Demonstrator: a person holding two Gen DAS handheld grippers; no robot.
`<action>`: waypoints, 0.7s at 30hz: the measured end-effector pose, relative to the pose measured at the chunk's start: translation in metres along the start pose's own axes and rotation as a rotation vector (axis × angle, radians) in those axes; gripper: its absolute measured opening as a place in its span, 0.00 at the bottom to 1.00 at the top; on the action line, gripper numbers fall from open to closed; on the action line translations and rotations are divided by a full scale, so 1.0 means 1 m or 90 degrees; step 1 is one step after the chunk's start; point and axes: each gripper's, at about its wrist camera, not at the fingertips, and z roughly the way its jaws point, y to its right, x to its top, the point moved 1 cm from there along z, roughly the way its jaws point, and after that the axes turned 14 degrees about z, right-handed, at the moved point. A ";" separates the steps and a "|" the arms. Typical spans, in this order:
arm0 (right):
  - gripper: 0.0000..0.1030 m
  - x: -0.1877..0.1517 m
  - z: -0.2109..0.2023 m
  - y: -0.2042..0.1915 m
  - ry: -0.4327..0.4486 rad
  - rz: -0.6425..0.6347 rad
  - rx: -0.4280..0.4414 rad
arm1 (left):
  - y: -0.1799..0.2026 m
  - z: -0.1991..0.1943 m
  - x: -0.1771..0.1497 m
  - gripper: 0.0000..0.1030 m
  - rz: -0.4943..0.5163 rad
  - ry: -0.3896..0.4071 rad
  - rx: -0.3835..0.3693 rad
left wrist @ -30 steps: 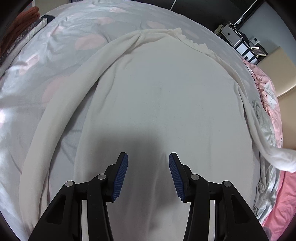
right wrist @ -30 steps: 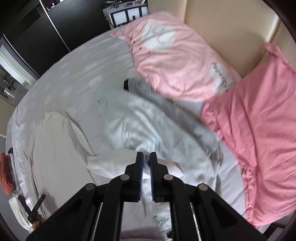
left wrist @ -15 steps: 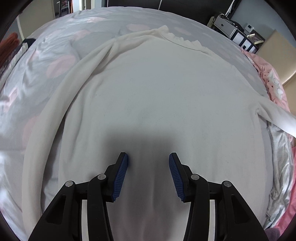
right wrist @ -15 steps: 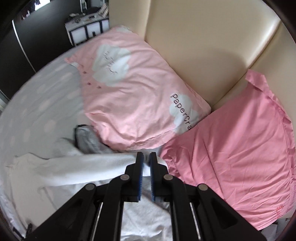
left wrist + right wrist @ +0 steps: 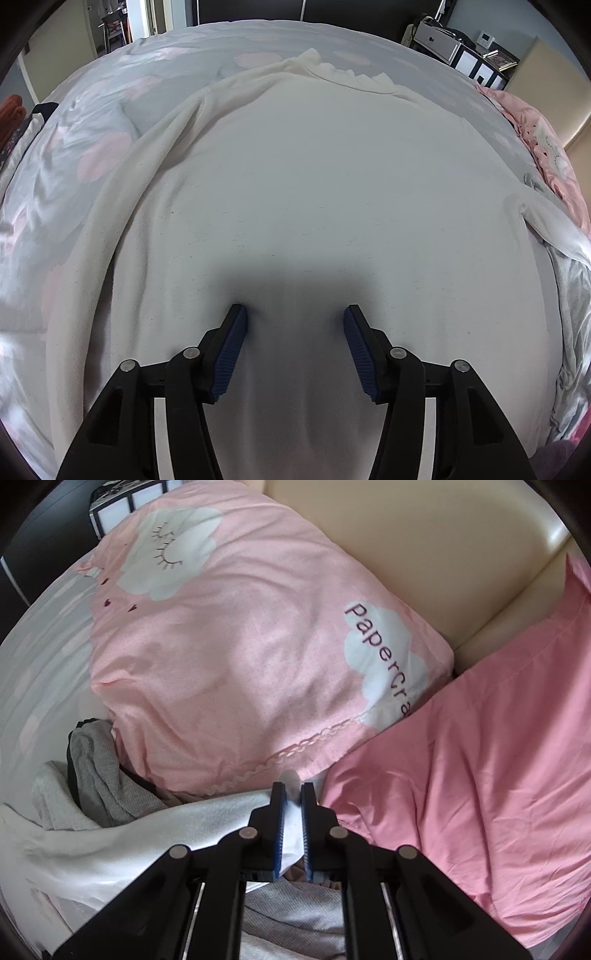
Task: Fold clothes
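A cream long-sleeved top (image 5: pixel 314 192) lies spread flat on the bed, collar (image 5: pixel 347 75) at the far end. My left gripper (image 5: pixel 294 314) stands open, its blue-padded fingertips low over the top's near part with nothing between them. One sleeve (image 5: pixel 110 206) runs down the left side. The other sleeve (image 5: pixel 554 229) stretches off to the right. In the right wrist view that white sleeve (image 5: pixel 122 842) is pulled taut from the left, and my right gripper (image 5: pixel 292 788) is shut on its cuff, close to the pink pillows.
A grey sheet with pink spots (image 5: pixel 74 147) covers the bed. A pink cloud-print pillow (image 5: pixel 240 638) and a plain pink pillow (image 5: pixel 480 768) lean on a cream headboard (image 5: pixel 424 546). Crumpled grey clothes (image 5: pixel 96 775) lie beside the pillows. A shelf unit (image 5: pixel 458 51) stands beyond the bed.
My right gripper has carried the sleeve cuff out toward the pillows, drawing the sleeve straight. The left gripper has sunk lower over the top and stayed open.
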 end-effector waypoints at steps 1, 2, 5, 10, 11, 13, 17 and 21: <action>0.13 -0.001 -0.004 -0.001 0.010 -0.010 -0.004 | 0.001 0.000 0.000 0.55 0.003 0.000 0.001; 0.15 -0.003 -0.009 -0.001 0.019 -0.015 -0.007 | 0.001 -0.001 0.000 0.55 0.004 0.000 0.001; 0.24 -0.007 -0.018 0.006 0.019 0.001 0.004 | -0.002 -0.005 -0.002 0.55 -0.007 0.003 -0.012; 0.24 -0.029 0.005 0.036 -0.060 0.102 0.085 | -0.008 -0.013 -0.008 0.55 -0.037 0.005 -0.041; 0.24 -0.034 0.011 0.042 -0.075 0.124 0.101 | -0.010 -0.014 -0.009 0.55 -0.042 0.006 -0.045; 0.24 -0.044 0.028 0.054 -0.101 0.174 0.127 | -0.012 -0.016 -0.011 0.55 -0.045 0.006 -0.046; 0.24 -0.056 0.058 0.073 -0.140 0.284 0.214 | -0.007 -0.008 -0.009 0.55 -0.033 -0.003 -0.032; 0.24 -0.060 0.080 0.069 -0.169 0.318 0.266 | -0.002 -0.003 -0.008 0.56 -0.010 -0.007 -0.010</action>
